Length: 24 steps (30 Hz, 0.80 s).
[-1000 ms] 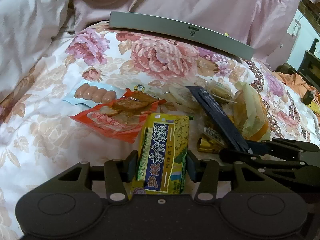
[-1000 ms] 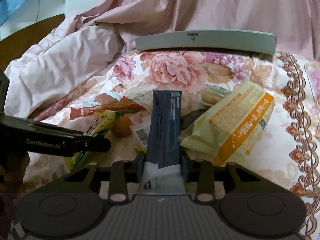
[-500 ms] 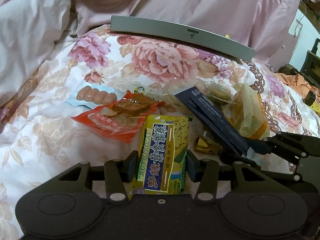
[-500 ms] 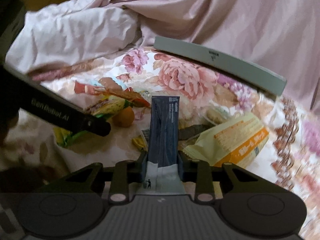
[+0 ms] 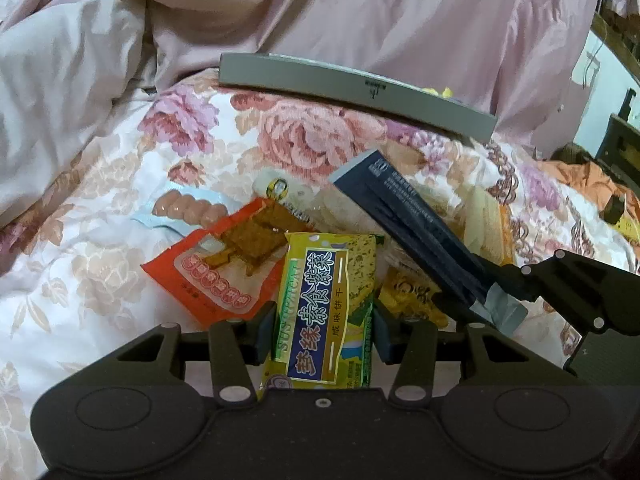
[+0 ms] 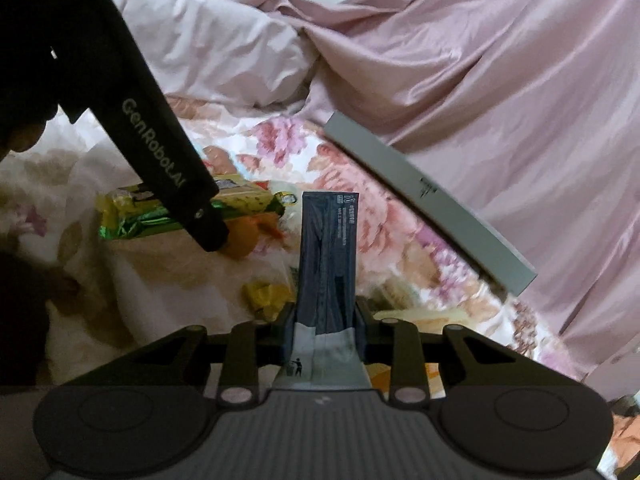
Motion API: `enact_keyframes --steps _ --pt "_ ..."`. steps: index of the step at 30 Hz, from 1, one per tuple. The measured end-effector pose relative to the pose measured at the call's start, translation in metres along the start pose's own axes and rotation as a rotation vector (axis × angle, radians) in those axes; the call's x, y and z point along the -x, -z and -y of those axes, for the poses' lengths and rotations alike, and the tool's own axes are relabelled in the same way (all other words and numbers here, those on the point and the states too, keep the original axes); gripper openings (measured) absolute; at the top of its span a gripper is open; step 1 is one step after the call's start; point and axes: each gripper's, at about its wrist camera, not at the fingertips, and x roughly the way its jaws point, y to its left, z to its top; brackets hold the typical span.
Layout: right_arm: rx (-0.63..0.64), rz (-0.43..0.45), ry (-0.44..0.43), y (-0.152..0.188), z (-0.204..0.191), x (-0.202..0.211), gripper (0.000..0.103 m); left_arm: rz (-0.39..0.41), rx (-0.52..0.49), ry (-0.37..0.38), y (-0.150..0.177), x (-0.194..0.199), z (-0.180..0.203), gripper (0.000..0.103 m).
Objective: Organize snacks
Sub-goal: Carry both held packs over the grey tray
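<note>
My left gripper [image 5: 323, 326] is shut on a yellow cracker packet [image 5: 320, 304] with a blue label, held low over the floral bedspread [image 5: 120, 280]. At the right of the left wrist view, my right gripper [image 5: 476, 300] is shut on the silver end of a long dark blue packet [image 5: 408, 232], which slants up over the snack pile. In the right wrist view that dark blue packet [image 6: 328, 256] stands up between the pads of the right gripper [image 6: 325, 320]. One left finger [image 6: 160, 152] crosses the yellow cracker packet [image 6: 132, 216]. A flat grey box [image 5: 352, 88] lies behind the pile.
An orange-red snack packet [image 5: 216, 272], a sausage packet [image 5: 188, 206], a pale yellow packet [image 5: 484, 224] and a small gold packet [image 5: 408, 292] lie on the bedspread. Pink bedding [image 5: 400, 20] is heaped behind the grey box [image 6: 432, 196].
The right gripper has rolled and carried the dark blue packet up and toward the left gripper, so its view now tilts. The left gripper and its yellow packet have stayed put.
</note>
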Motion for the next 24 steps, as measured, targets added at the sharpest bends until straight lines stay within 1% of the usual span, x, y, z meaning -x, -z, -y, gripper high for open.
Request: enact_keyframes --steps 4,6,8,10,15,18,21,24 --pt "-0.031 0.045 0.009 -0.004 0.009 0.004 0.032 0.024 0.015 0.007 -0.007 0.004 0.003 0.051" --pt "-0.073 0.059 -0.008 -0.007 0.017 0.006 0.032 0.033 0.021 0.009 -0.011 0.006 0.004 0.051" --pt "-0.144 0.065 -0.048 -0.009 0.027 0.006 0.032 0.046 0.027 0.010 -0.016 0.009 0.005 0.051" --pt "-0.191 0.068 -0.070 -0.010 0.033 0.008 0.033 0.057 0.032 0.006 -0.020 0.012 0.006 0.051" --pt "-0.242 0.095 -0.091 -0.012 0.045 0.011 0.033 0.077 0.051 -0.009 -0.030 0.016 0.007 0.051" --pt "-0.240 0.112 -0.079 -0.017 0.050 0.011 0.033 0.094 0.057 -0.019 -0.041 0.013 0.007 0.051" --pt "-0.248 0.131 -0.054 -0.021 0.062 0.007 0.033 0.116 0.060 -0.030 -0.061 0.006 0.010 0.051" --pt "-0.266 0.155 -0.010 -0.026 0.083 -0.002 0.033 0.151 0.070 -0.042 -0.084 -0.001 0.016 0.051"
